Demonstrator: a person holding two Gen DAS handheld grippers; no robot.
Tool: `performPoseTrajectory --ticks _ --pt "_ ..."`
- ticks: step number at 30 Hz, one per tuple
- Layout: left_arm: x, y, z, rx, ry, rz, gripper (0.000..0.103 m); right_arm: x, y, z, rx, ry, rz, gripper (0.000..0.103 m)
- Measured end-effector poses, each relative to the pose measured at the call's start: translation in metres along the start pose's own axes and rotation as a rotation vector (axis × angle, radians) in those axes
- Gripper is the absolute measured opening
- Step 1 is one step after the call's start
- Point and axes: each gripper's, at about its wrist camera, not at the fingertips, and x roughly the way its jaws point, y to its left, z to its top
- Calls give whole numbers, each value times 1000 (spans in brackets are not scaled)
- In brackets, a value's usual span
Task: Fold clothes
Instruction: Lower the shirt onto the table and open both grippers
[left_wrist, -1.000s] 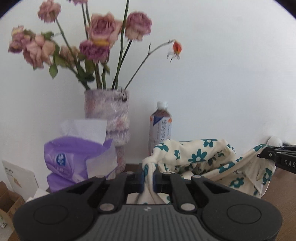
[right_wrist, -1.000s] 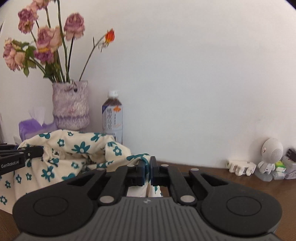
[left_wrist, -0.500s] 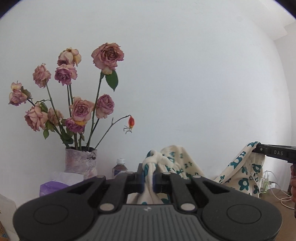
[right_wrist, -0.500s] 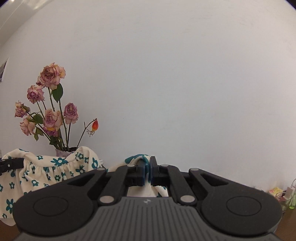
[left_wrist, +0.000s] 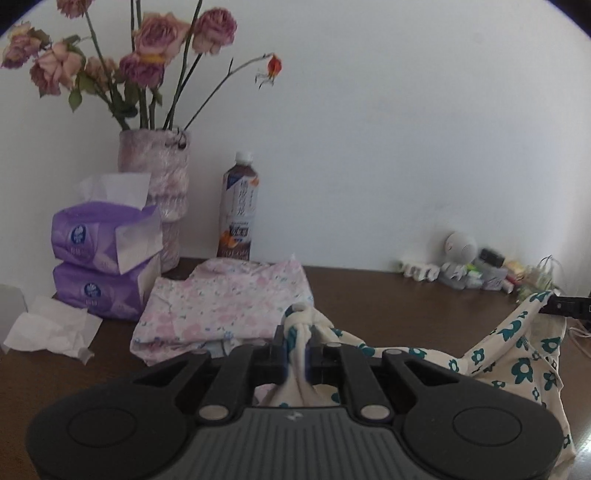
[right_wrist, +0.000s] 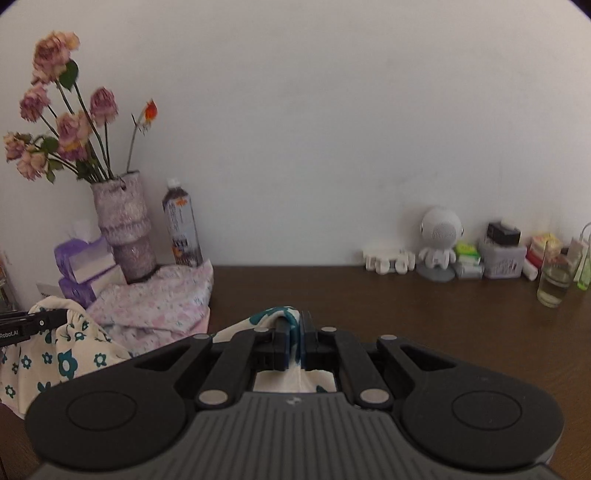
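Cream garment w/ teal flowers (left_wrist: 517, 354): slung between the two tools, low over the brown table (right_wrist: 406, 306). Long axis runs side to side, L to R, cloth sagging in the middle; its lower part seems to rest on the table, contact not clear.

Left gripper (left_wrist: 296, 349): clenched on a bunched, knot-like wad of one end. Right gripper (right_wrist: 294, 341): clamped on a thin fold of the other end. Each holds its own end, so neither arm is nearer. In the left view the right tool's tip shows at far right with fabric hanging off it; in the right view the left tool shows at far left, likewise.

Pink floral garment (left_wrist: 225, 306): lies folded flat at back-left, just ahead of left gripper, beside the tissue packs (left_wrist: 99, 258). Judgement: laying the cream piece down needs the bare table to the right of that pile.

Beyond, along the white wall: vase of dried roses (left_wrist: 155, 177), drink bottle (left_wrist: 239, 210), crumpled tissue (left_wrist: 51, 328); right side has a small white figurine (right_wrist: 439, 236), boxes and a glass (right_wrist: 553, 284).
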Motion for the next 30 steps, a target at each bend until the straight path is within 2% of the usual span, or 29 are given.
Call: performPoseTrajectory --ticks 3,6,7,9,10,11,14,16,19,20,22,26,30 --pt "13 -5 -4 22 3 18 10 34 -5 -18 30 41 -20 4" --pt "16 -10 -4 61 -2 61 27 55 -11 -25 61 75 -14 7" --pt "16 -11 -5 69 0 73 34 60 -14 -27 69 87 -10 11" --pt "14 -12 -6 79 4 98 43 61 -23 -27 86 97 -3 26" --pt "11 -12 -5 75 6 112 51 56 -29 -27 93 94 1 45" --pt "7 -13 -5 70 8 125 58 52 -35 -27 101 91 5 58" --pt "-13 -24 -5 95 -12 133 66 30 -55 -27 111 76 13 71" --pt "-29 -36 -7 137 -34 117 70 18 -65 -36 115 87 14 75" --pt "-52 -68 -20 227 -49 62 83 2 -77 -53 123 112 14 75" --pt "-57 -81 -27 253 -43 35 85 -4 -81 -59 125 120 13 75" --pt "-66 -104 -41 298 -28 -24 85 -15 -89 -71 130 137 13 75" --pt "-71 -146 -69 310 48 -178 85 -33 -99 -94 153 166 19 75" --pt "-73 -188 -90 357 94 -289 83 -49 -96 -108 170 147 35 74"
